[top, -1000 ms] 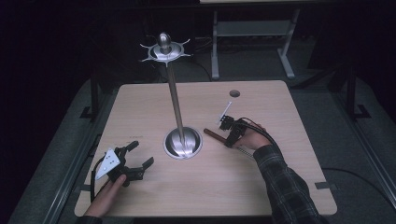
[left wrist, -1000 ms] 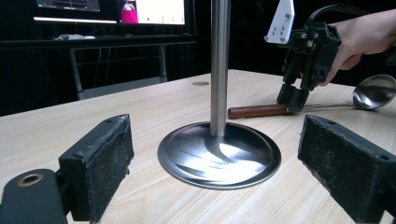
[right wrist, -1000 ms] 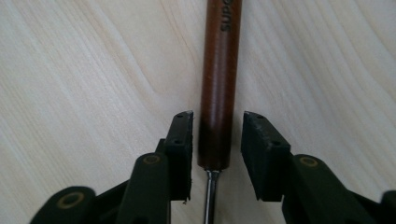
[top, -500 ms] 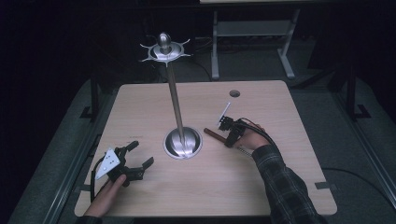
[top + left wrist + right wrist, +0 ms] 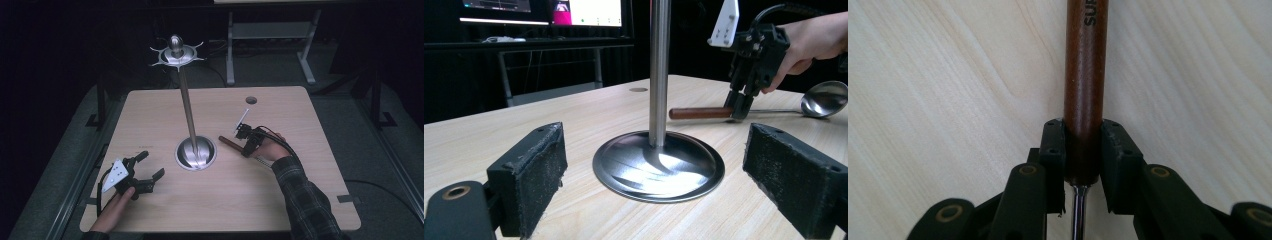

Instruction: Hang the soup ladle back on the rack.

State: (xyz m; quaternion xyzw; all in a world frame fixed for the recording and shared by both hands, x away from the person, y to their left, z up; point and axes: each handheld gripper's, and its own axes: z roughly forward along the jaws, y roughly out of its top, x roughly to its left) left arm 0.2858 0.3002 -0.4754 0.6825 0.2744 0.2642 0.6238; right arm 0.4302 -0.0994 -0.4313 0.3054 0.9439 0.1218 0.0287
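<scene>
At the near left corner of the wooden surface (image 5: 150,105), the left tongs (image 5: 150,165) are held low in the person's left hand (image 5: 117,210), with the grey three-cornered plate (image 5: 114,175) seen on top in the high view. The jaws are spread wide, and nothing is gripped between them; in the left gripper view the two black pads (image 5: 531,175) are seen far apart, with bare wood between. Ahead of them, near the middle of the surface, a metal stand (image 5: 187,112) is set upright: a round polished base (image 5: 659,167) rests flat on the wood, a slim pole (image 5: 659,70) rises from it, and a disc with short hooks (image 5: 176,54) is carried at the top. To the right of the base, a ladle (image 5: 704,113) is laid flat on the surface, well apart from the stand. Its brown wooden handle (image 5: 1085,90) is pointed toward the base, and its steel bowl (image 5: 824,98) is placed farther right, as seen in the left gripper view. The right tongs (image 5: 246,142), held in the right hand (image 5: 272,147), are lowered from above onto the handle. The jaws have just been closing, and in the right gripper view the handle is clamped between both pads (image 5: 1053,150) near the end where the thin steel shaft (image 5: 1077,210) begins. A small round hole (image 5: 251,100) is cut in the far right part of the surface.
</scene>
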